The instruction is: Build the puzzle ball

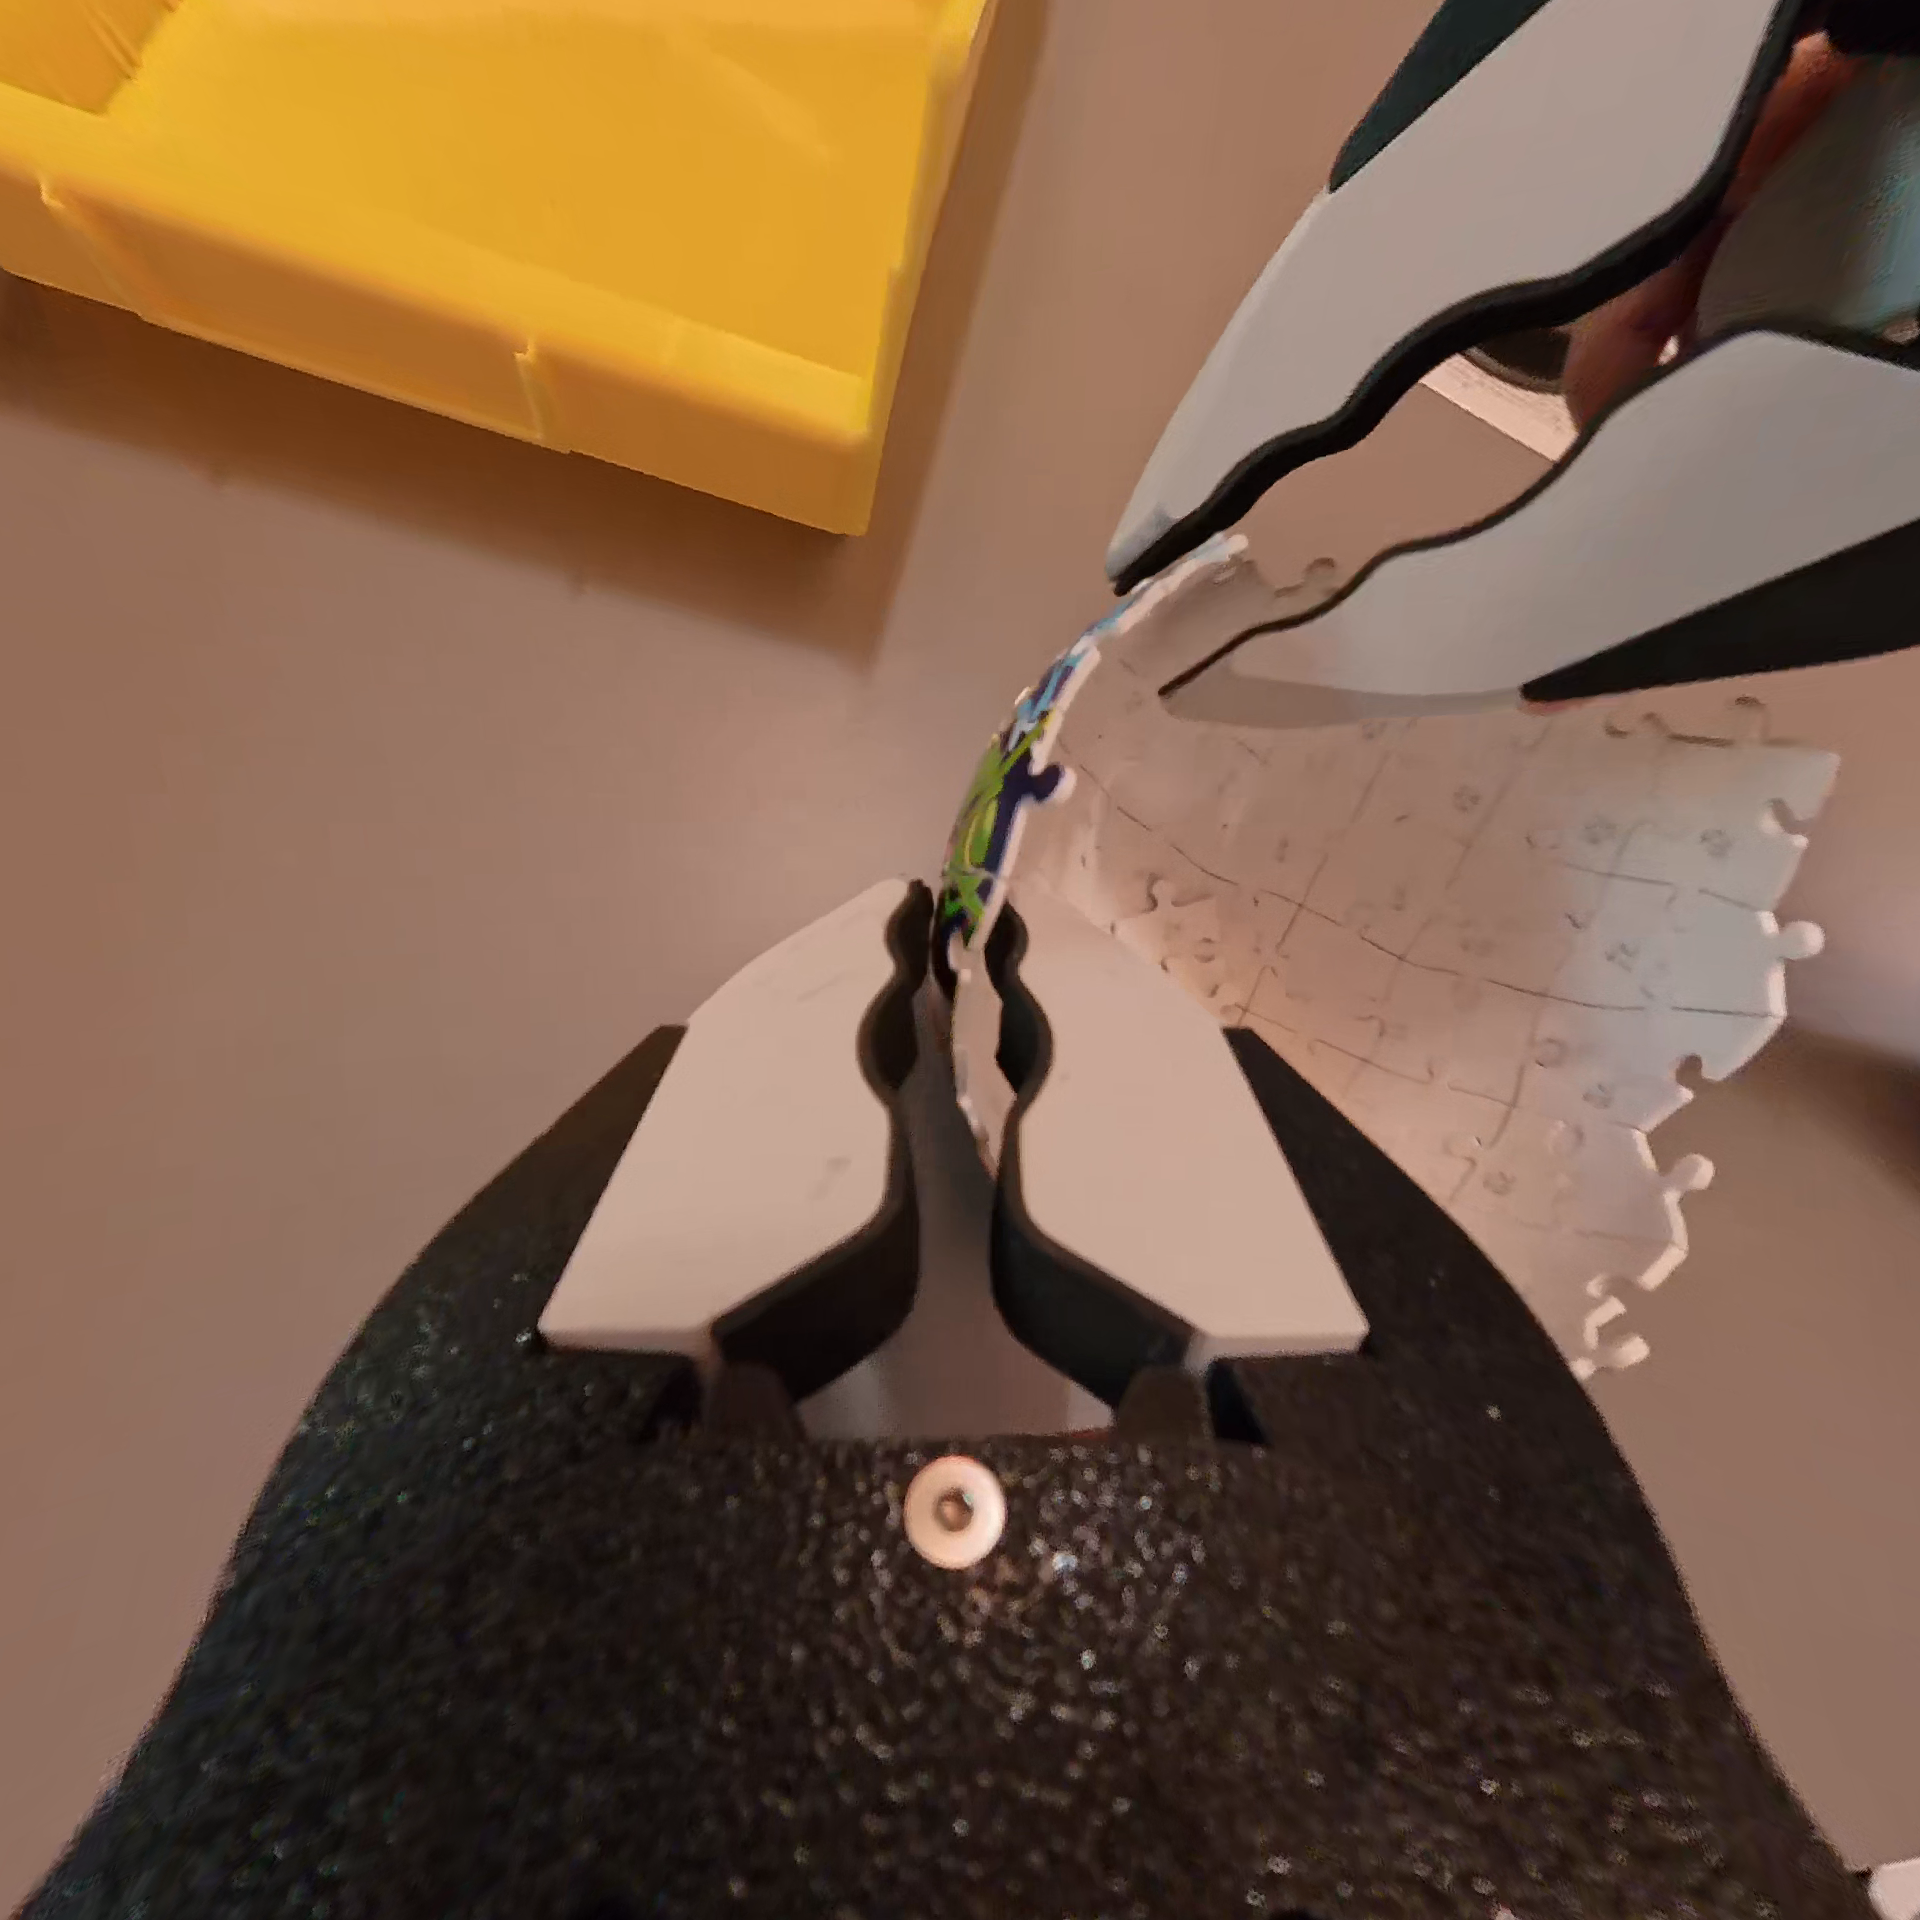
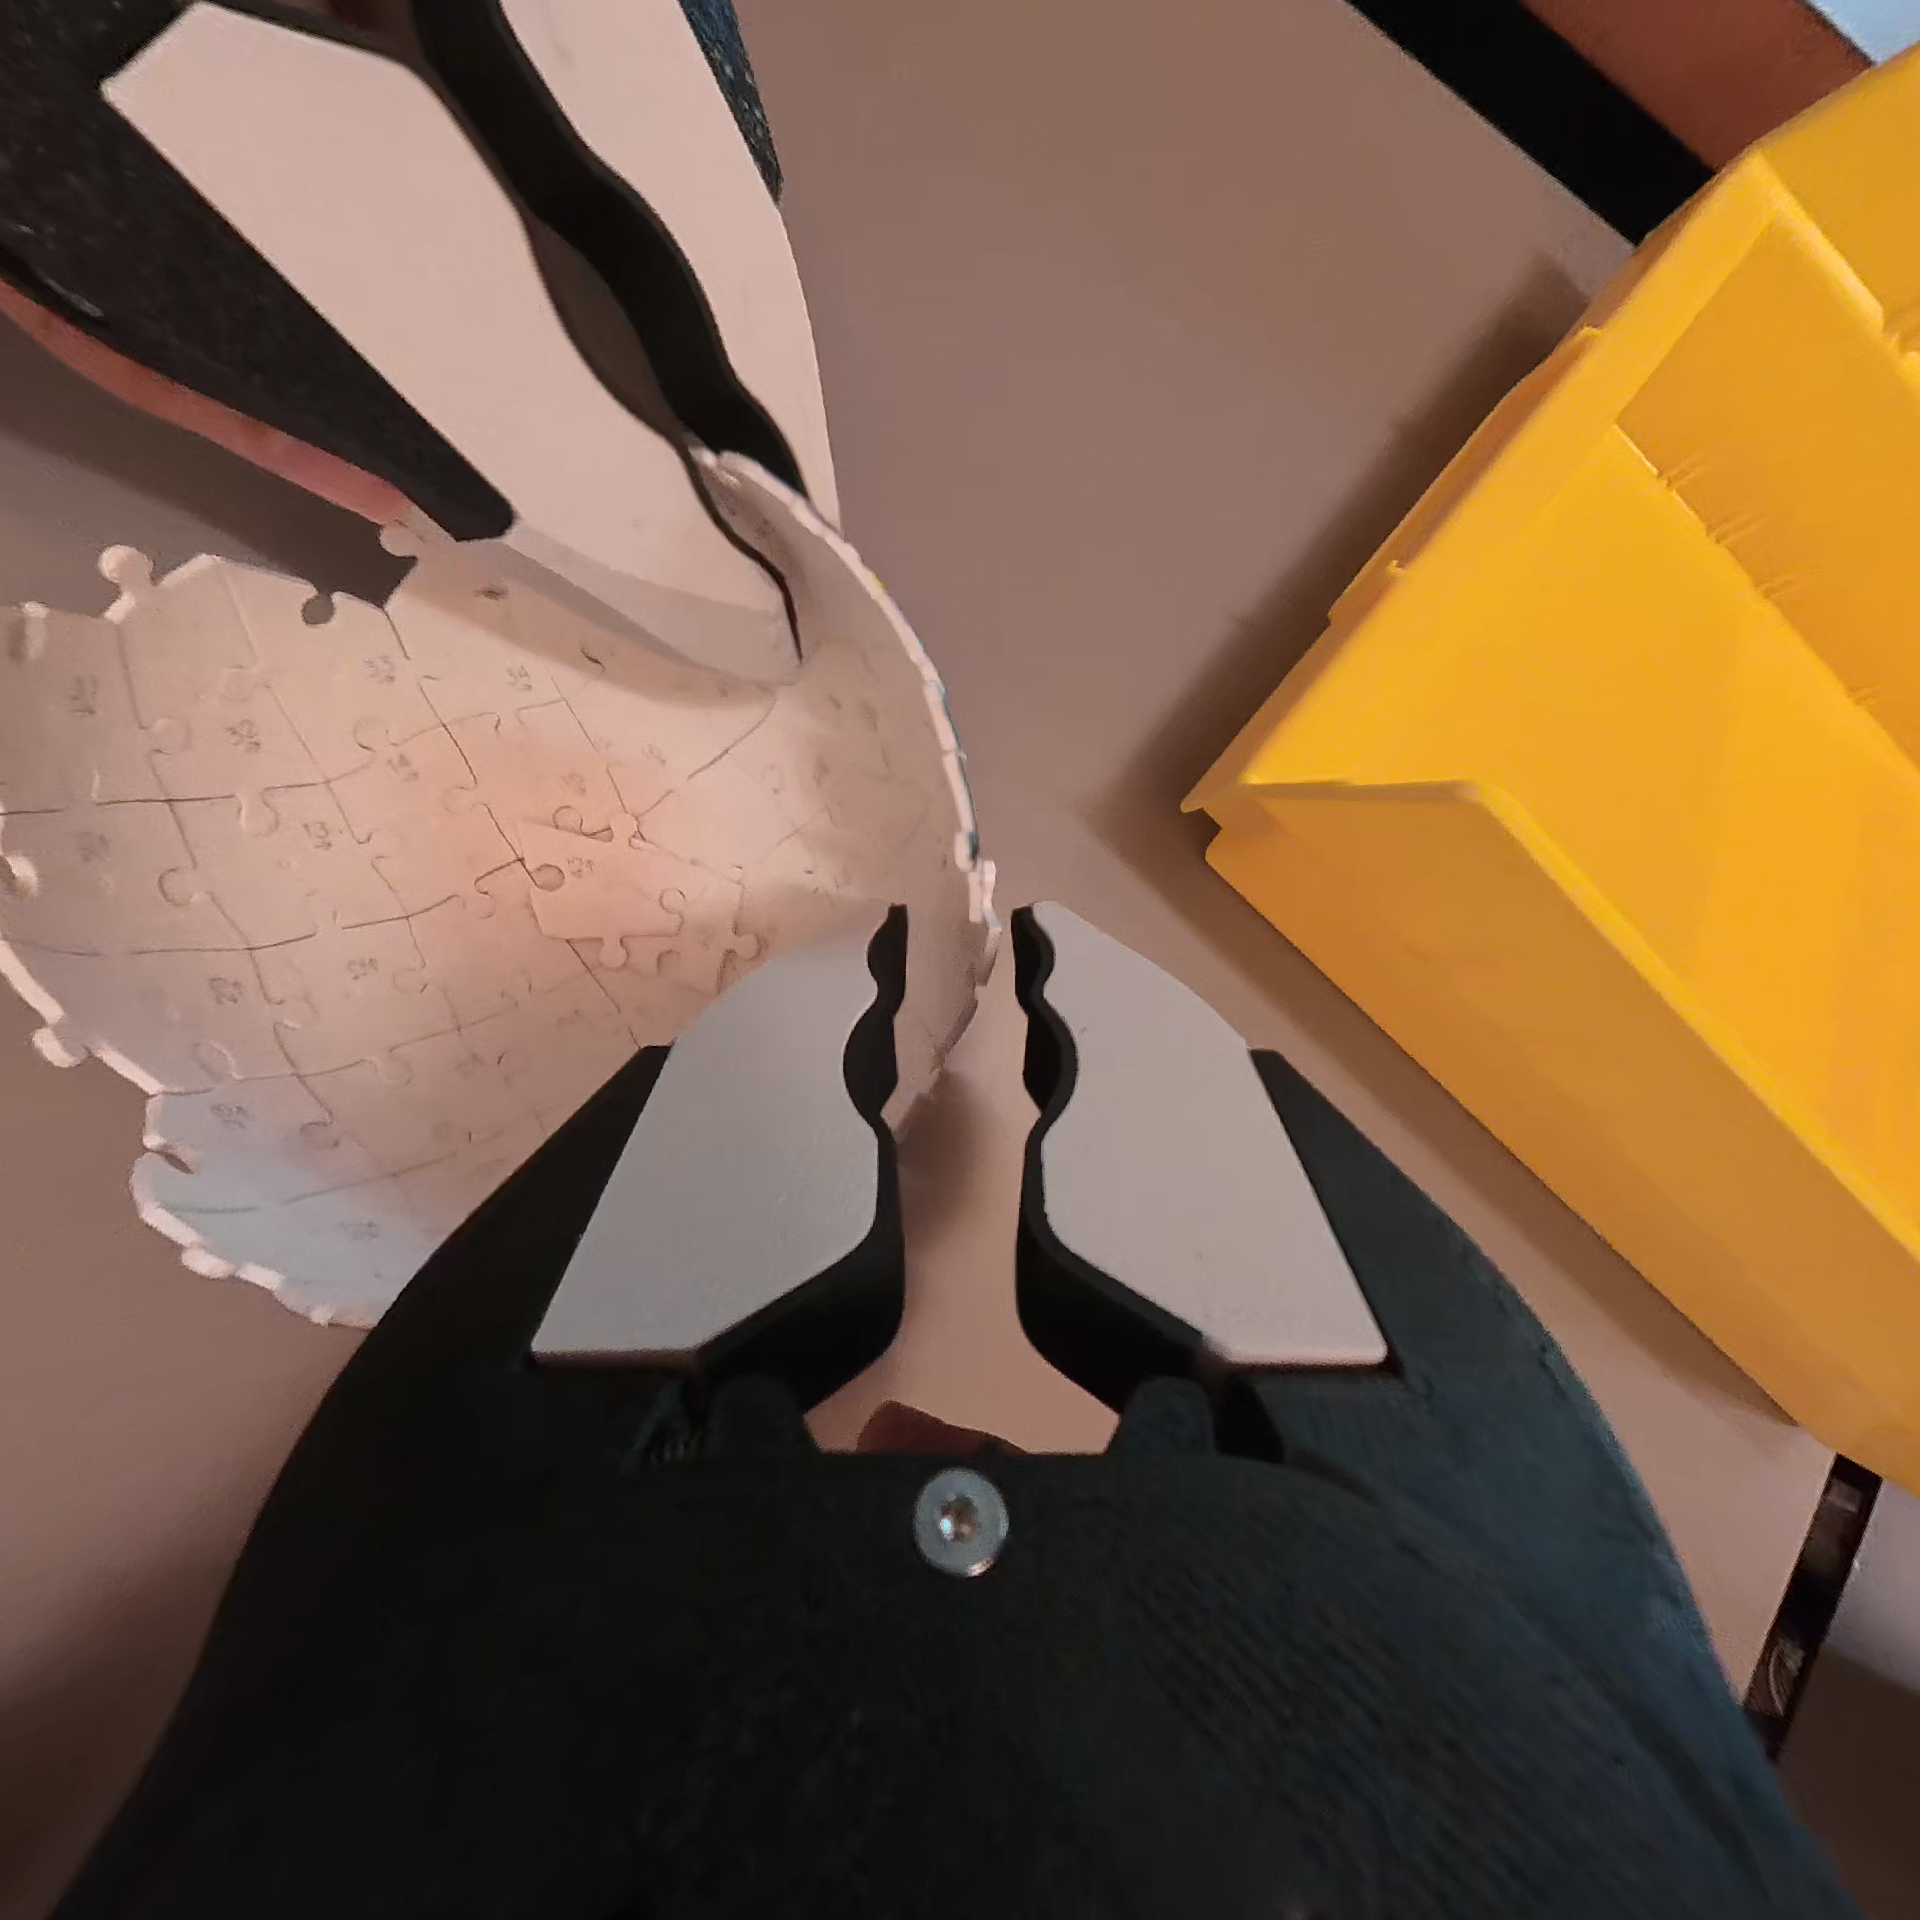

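The partly built puzzle ball [image 1: 1455, 935] is a curved shell, white with numbered pieces inside and a blue and green print outside. It also shows in the right wrist view [image 2: 312, 831]. My left gripper [image 1: 958, 935] is shut on the shell's rim and holds it above the table; it shows at the top of the right wrist view [image 2: 748, 540]. My right gripper [image 2: 956, 914] is narrowly open with its fingers on either side of another part of the rim; it shows at the upper right of the left wrist view [image 1: 1153, 623]. A loose piece [image 2: 634, 894] lies askew inside the shell.
A yellow plastic bin [image 1: 468, 208] stands on the brown table [image 1: 416, 935] beyond the shell. In the right wrist view the bin [image 2: 1558, 831] is close on the right, near the table's edge [image 2: 1808, 1507]. Across from one pair of fingers to the other is roughly 6 centimeters.
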A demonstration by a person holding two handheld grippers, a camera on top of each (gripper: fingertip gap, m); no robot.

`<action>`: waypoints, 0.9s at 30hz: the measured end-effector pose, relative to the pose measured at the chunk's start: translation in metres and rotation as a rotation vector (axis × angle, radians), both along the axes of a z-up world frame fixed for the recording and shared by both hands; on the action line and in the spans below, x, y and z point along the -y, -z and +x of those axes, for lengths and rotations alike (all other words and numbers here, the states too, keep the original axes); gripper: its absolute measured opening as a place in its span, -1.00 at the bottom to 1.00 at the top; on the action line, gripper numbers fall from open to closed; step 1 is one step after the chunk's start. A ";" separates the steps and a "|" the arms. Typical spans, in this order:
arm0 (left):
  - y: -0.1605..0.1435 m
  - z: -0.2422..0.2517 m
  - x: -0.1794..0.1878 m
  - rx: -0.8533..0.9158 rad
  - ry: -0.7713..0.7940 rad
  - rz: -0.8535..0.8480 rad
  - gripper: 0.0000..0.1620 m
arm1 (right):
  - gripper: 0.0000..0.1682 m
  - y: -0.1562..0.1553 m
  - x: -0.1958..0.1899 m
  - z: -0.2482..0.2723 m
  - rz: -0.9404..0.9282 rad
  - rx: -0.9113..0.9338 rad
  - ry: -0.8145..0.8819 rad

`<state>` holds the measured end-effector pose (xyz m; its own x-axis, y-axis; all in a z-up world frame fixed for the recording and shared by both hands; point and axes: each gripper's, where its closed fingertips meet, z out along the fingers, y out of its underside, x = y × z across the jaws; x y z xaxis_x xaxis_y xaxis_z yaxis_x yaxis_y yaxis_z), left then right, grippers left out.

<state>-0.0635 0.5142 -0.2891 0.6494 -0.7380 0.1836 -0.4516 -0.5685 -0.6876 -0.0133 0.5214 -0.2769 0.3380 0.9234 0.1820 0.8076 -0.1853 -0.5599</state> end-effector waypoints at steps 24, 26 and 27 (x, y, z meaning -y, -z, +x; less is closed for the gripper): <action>-0.003 0.005 0.001 0.032 -0.002 -0.003 -0.93 | -0.92 -0.005 0.002 -0.004 -0.068 -0.110 -0.043; -0.002 0.003 0.000 0.014 -0.004 0.009 -0.95 | -0.68 -0.006 0.008 -0.002 -0.055 -0.099 -0.078; -0.001 0.002 -0.001 0.010 -0.005 0.009 -0.96 | -0.68 -0.007 0.012 0.000 -0.059 -0.086 -0.088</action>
<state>-0.0611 0.5147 -0.2877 0.6514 -0.7363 0.1831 -0.4421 -0.5645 -0.6971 -0.0137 0.5095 -0.2698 0.2673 0.9584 0.1003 0.7714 -0.1504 -0.6183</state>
